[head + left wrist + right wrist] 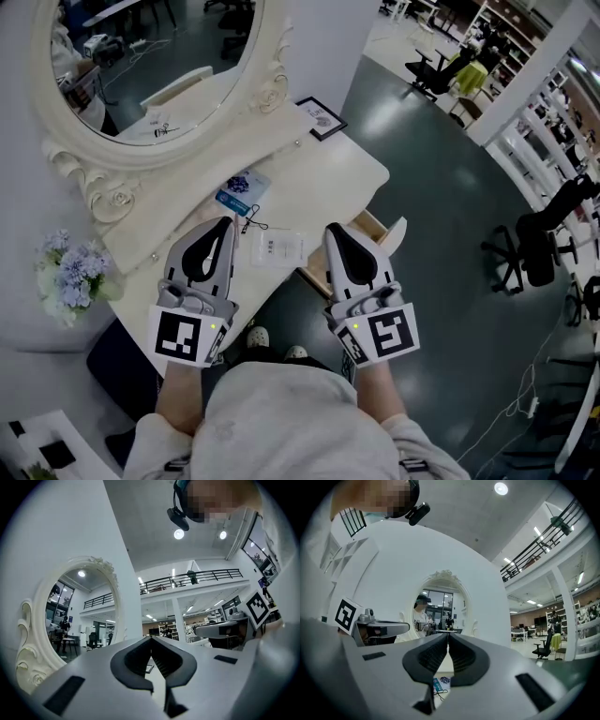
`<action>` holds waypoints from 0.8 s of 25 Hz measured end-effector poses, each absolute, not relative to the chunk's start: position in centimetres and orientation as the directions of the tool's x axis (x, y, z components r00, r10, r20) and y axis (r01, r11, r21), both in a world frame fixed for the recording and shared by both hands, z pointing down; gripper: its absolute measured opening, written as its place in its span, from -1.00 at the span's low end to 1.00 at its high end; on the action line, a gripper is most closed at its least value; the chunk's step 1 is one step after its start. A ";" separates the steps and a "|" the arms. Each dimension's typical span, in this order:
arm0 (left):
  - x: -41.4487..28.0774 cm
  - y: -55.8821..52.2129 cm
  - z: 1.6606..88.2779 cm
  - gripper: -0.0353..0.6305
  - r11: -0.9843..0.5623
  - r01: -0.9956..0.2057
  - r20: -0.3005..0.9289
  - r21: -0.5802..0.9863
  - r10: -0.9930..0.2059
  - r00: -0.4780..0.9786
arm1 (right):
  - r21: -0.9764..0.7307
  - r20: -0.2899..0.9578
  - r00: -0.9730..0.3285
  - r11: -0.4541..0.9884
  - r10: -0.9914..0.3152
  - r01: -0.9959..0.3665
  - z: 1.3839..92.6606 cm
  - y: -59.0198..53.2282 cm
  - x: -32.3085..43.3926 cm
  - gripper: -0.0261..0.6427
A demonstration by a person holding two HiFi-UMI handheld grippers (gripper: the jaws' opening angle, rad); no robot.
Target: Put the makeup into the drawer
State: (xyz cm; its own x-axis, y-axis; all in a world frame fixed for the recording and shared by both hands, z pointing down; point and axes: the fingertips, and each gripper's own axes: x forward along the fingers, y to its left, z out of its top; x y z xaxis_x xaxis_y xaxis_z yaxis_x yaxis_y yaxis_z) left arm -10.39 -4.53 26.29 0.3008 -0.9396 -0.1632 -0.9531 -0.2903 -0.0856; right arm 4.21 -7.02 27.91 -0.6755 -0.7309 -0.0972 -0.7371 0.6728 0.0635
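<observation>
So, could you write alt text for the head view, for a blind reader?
Seen from above, a person holds the left tongs and right tongs, both shut and empty, at a white dressing table with an oval mirror. A blue packet and a white packet lie on it; a drawer stands open beside the right tongs.

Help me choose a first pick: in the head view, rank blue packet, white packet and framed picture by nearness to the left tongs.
From the left tongs:
1. Blue packet, just ahead of the tips.
2. White packet, to their right.
3. Framed picture, at the table's far edge.
</observation>
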 end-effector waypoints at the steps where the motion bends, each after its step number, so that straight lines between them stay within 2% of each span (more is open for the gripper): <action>1: -10.5 -4.6 26.3 -0.85 -0.291 -0.953 -0.163 -0.085 -0.939 0.301 | 0.059 -0.093 -0.674 0.671 -0.733 -0.739 28.0 -7.2 4.1 -0.84; 8: -11.6 -5.4 26.7 -0.85 -0.295 -0.952 -0.160 -0.086 -0.939 0.306 | 0.031 -0.003 -0.685 0.685 -0.728 -0.728 30.6 -9.6 2.4 -0.84; 20: -13.6 -6.6 28.9 -0.85 -0.297 -0.954 -0.133 -0.048 -0.945 0.301 | -0.112 0.302 -0.719 0.726 -0.626 -0.679 40.2 -14.9 -2.9 -0.84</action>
State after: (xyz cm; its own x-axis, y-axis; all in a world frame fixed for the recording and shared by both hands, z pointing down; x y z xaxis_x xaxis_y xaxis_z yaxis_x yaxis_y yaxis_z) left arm -13.55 -6.61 28.91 0.3005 -0.9445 -0.1327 -0.9538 -0.2968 -0.0477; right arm -2.91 -14.89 40.25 -0.7192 -0.6260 0.3015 -0.6787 0.7258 -0.1121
